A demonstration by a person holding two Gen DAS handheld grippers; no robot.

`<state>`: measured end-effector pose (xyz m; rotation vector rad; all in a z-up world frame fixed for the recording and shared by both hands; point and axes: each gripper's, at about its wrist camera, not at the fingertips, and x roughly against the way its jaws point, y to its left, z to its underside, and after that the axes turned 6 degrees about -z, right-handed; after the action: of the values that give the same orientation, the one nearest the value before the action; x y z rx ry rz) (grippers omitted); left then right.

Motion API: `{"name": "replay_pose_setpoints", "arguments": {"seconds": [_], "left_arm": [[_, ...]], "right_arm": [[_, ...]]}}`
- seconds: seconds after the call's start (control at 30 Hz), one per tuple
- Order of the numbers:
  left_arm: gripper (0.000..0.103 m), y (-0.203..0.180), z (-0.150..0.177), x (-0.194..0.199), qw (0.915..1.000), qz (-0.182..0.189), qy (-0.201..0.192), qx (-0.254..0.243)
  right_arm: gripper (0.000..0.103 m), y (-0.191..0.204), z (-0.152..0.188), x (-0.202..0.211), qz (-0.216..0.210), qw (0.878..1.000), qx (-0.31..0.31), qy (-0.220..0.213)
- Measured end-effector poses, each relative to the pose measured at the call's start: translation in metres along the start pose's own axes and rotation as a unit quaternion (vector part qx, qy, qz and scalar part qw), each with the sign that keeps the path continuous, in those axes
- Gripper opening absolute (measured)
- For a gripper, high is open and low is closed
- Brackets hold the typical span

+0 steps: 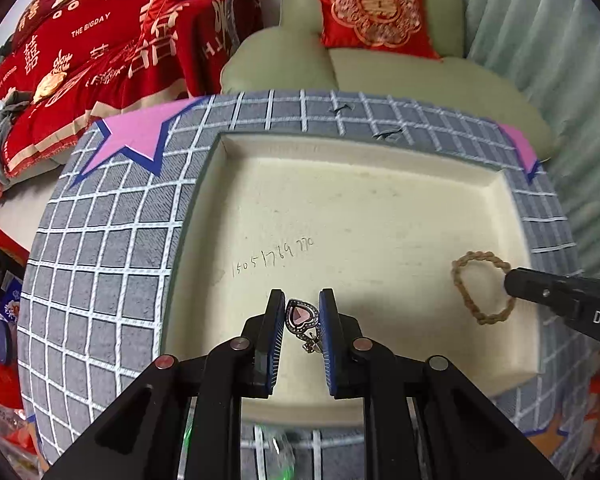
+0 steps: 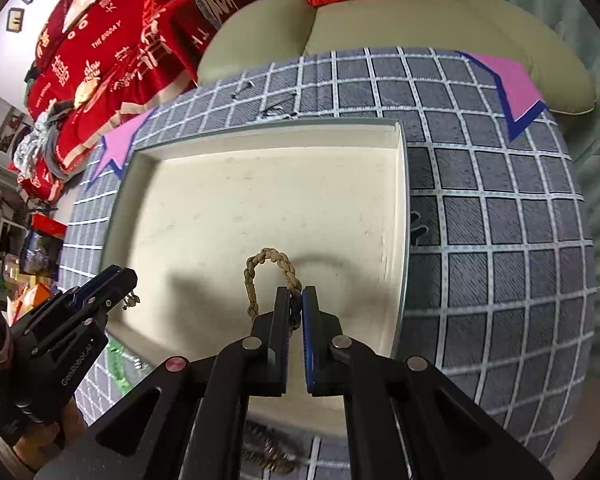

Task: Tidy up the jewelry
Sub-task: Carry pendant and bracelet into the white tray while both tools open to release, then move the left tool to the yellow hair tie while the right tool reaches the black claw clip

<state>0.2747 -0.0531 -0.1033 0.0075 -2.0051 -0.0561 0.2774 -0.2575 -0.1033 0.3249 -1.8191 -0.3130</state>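
Left gripper [image 1: 302,312], pointing steeply down over a shallow cream tray [image 1: 380,200], pinches a heart-shaped pendant [image 1: 300,315] between its blue pads: pink stone, dark rim set with small pale stones, and a short silver-coloured chain dangling below. Right gripper [image 2: 296,304], jaws pressed nearly together, pinches a braided cord bracelet [image 2: 270,266]: tan, twisted strands forming an oval loop that hangs forward of the fingertips above the tray floor. Handwritten digits [image 1: 272,258] mark the tray bottom. The tray rests on a grey checked cloth [image 1: 100,248] with white grid lines.
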Motion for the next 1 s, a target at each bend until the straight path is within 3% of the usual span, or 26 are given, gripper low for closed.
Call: {"name": "replay_pose_setpoints", "arguments": {"seconds": [0.27, 0.47, 0.5, 0.53, 0.6, 0.63, 0.67, 0.7, 0.73, 0.77, 0.8, 0.9, 0.97, 1.0], "left_arm": [[0.027, -0.01, 0.004, -0.028, 0.9986, -0.039, 0.025, -0.024], [0.028, -0.015, 0.004, -0.028, 0.9977, -0.053, 0.023, -0.035], [0.028, -0.016, 0.003, -0.028, 0.9974, -0.055, 0.025, -0.039], [0.028, -0.016, 0.003, -0.028, 0.9973, -0.056, 0.026, -0.04], [0.028, -0.016, 0.003, -0.028, 0.9973, -0.055, 0.029, -0.039], [0.028, -0.015, 0.003, -0.028, 0.9974, -0.054, 0.029, -0.039], [0.032, -0.015, 0.003, -0.026, 0.9973, -0.054, 0.029, -0.039], [0.046, -0.015, 0.003, -0.025, 0.9973, -0.055, 0.027, -0.04], [0.095, -0.014, 0.003, -0.023, 0.9972, -0.06, 0.024, -0.039], [0.103, -0.013, 0.003, -0.017, 0.9969, -0.071, 0.007, -0.033], [0.103, -0.013, 0.002, -0.01, 0.9969, -0.071, -0.008, -0.032], [0.103, -0.014, 0.0, -0.006, 0.9974, -0.062, -0.004, -0.036], [0.103, -0.012, -0.001, 0.001, 0.9974, -0.064, -0.011, -0.033], [0.103, -0.01, 0.0, 0.007, 0.9974, -0.063, -0.017, -0.032]], "right_arm": [[0.007, -0.005, 0.0, -0.021, 0.012, 1.0, 0.005, 0.026], [0.009, -0.004, 0.002, -0.026, 0.018, 0.999, 0.003, 0.032], [0.016, -0.004, 0.002, -0.026, 0.019, 0.999, 0.004, 0.032], [0.035, -0.002, 0.002, -0.025, 0.02, 0.999, 0.004, 0.031], [0.059, 0.0, 0.001, -0.02, 0.012, 1.0, -0.001, 0.021], [0.059, 0.001, 0.0, -0.017, 0.007, 1.0, -0.004, 0.017], [0.059, 0.002, -0.001, -0.015, 0.002, 1.0, -0.006, 0.014], [0.059, 0.002, -0.001, -0.011, -0.002, 1.0, -0.008, 0.009], [0.059, 0.003, -0.001, -0.008, -0.004, 1.0, -0.009, 0.006], [0.059, 0.003, -0.001, -0.005, -0.006, 1.0, -0.009, 0.002], [0.059, 0.003, -0.001, -0.002, -0.008, 1.0, -0.01, -0.001], [0.06, 0.001, 0.0, 0.009, -0.014, 1.0, -0.017, -0.008], [0.063, 0.0, 0.001, 0.017, -0.021, 0.999, -0.027, -0.012], [0.07, -0.001, 0.003, 0.023, -0.027, 0.999, -0.032, -0.017]]}}
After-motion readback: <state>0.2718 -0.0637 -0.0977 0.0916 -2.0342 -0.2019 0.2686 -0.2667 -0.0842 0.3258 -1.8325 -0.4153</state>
